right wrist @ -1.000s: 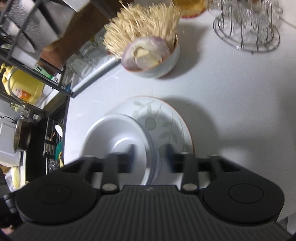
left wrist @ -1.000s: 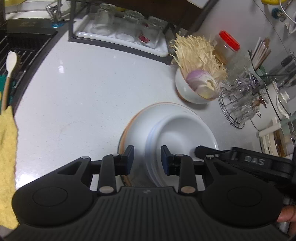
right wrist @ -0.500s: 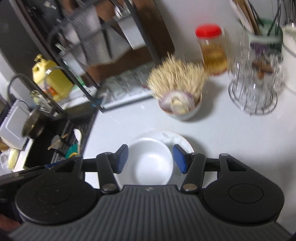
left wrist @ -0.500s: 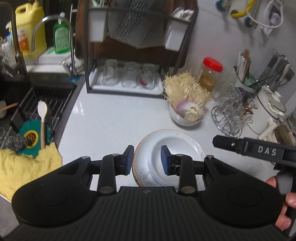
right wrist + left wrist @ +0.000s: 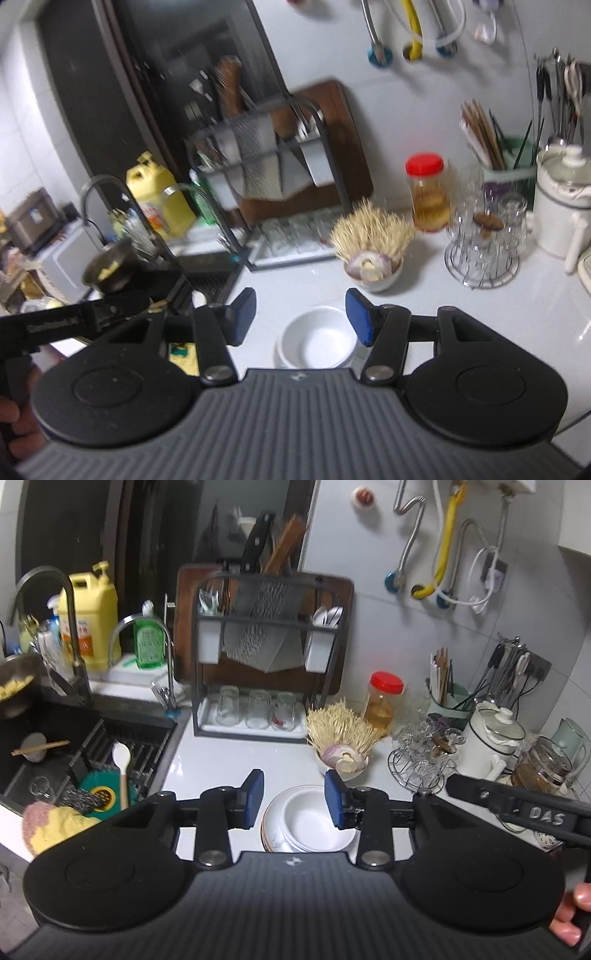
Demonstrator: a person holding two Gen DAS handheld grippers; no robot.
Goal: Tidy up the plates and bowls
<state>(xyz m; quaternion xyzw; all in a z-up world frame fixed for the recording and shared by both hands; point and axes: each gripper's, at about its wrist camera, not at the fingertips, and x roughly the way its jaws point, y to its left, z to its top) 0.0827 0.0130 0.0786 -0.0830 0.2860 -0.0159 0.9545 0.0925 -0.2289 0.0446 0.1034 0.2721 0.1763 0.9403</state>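
Left wrist view: the left gripper [image 5: 294,799] hangs above the white counter [image 5: 221,753], its jaws part-open and just widened, nothing between them. Low in the centre of the frame sits a white bowl [image 5: 314,819], mouth up, nested on a stack of plates [image 5: 271,830] — round things, no long axis to speak of. At lower right the right gripper [image 5: 517,808] shows the lettering "DAS". The sink [image 5: 55,760] at left shows clearly only here.

In the right wrist view, blurred, the right gripper [image 5: 301,317] stands moderately apart and empty over the bowl [image 5: 316,338]; the plates are barely visible. The side lettering at left is unreadable.
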